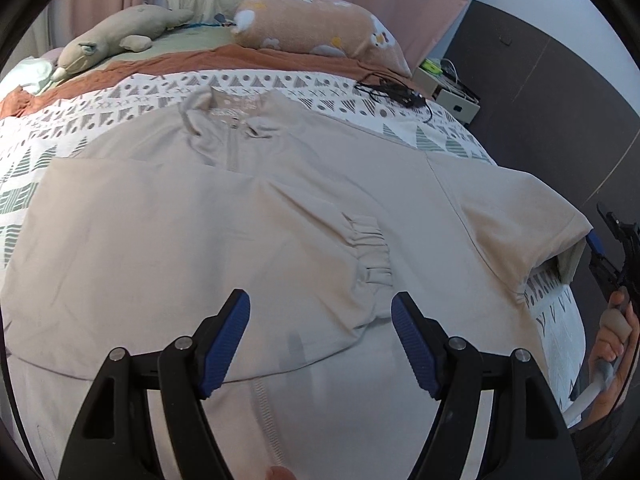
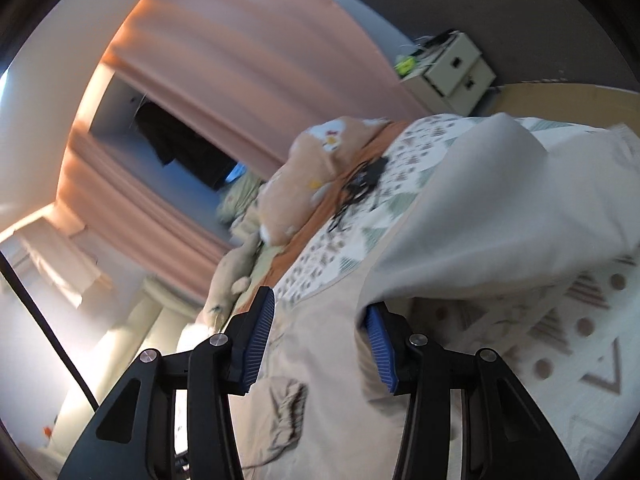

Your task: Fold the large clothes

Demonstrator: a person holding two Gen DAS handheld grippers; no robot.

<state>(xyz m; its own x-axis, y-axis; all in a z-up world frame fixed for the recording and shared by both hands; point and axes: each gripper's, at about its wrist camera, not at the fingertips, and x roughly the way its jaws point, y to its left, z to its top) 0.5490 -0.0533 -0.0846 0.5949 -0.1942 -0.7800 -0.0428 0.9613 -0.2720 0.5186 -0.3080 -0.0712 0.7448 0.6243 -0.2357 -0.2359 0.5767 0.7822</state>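
A large beige zip jacket [image 1: 160, 240] lies front up on the patterned bedspread [image 1: 40, 132]. Its left sleeve is folded across the chest and ends in a gathered cuff [image 1: 372, 252]. My left gripper [image 1: 320, 308] hovers open just above that cuff, with nothing between its pads. At the far right, a hand [image 1: 616, 336] holds my right gripper [image 1: 600, 236] beside the raised right sleeve [image 1: 520, 216]. In the right wrist view, that sleeve [image 2: 480, 220] hangs lifted over one finger of the right gripper [image 2: 320, 308]. Its jaws stand apart, and the other pad is bare.
A peach pillow [image 1: 312, 24] and a grey plush toy [image 1: 104, 44] lie at the head of the bed. A black cable [image 1: 396, 92] rests on the bedspread near a small drawer box [image 1: 452, 96]. Pink curtains hang behind, and a dark wall is at the right.
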